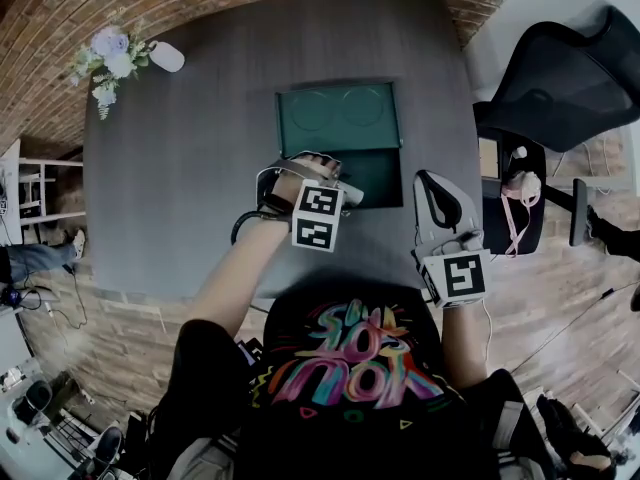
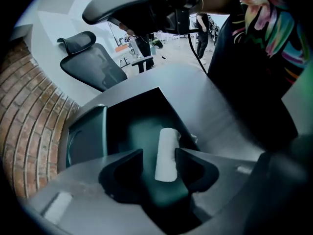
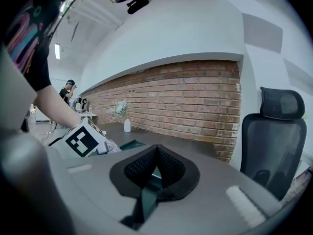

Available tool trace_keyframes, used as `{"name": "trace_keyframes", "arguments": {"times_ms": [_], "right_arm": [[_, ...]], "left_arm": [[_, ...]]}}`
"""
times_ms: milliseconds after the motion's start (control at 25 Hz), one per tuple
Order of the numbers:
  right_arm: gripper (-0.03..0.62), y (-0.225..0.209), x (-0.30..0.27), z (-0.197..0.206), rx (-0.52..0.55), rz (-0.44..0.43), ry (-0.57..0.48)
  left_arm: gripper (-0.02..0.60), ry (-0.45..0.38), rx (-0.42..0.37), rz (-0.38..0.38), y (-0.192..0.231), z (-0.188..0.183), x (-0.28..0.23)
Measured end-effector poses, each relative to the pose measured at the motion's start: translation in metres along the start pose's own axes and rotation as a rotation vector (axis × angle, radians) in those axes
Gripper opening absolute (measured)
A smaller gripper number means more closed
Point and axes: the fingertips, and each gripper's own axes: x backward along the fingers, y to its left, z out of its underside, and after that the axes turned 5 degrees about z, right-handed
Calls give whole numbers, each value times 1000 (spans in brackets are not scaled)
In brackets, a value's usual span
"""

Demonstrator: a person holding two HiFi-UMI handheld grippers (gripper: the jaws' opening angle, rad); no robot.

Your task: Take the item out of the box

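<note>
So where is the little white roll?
In the left gripper view, the white roll lies inside the dark green box, near its right-hand wall, seen straight between the open left tongs.

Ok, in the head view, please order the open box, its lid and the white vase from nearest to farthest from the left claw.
1. Open box: directly under the left claw, which points down into it.
2. Lid: lying open just beyond the box.
3. White vase: near the table's far left corner, beside the flowers.
</note>
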Motion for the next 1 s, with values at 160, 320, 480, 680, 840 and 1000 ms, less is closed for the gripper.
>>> {"name": "trace_keyframes", "arguments": {"times_ms": [160,320,480,680,840,1000], "right_arm": [[2,0,-1,1,-10,6,-11],[2,-1,-1,2,-7,3,1],[2,-7,0,3,-6,12,-6],[2,-11,-1,6,-5,17,9],[2,-10,-1,6,-4,14,11],[2,-7,-1,8,-2,12,25]], "left_arm": [[199,16,-9,27,-3,0,-10],[199,31,1,31,-1,1,-17],[199,40,13,37,0,2,-23],[199,55,6,23,2,2,-26],[172,60,-7,19,1,1,-26],[146,28,51,46,-4,3,-28]]}}
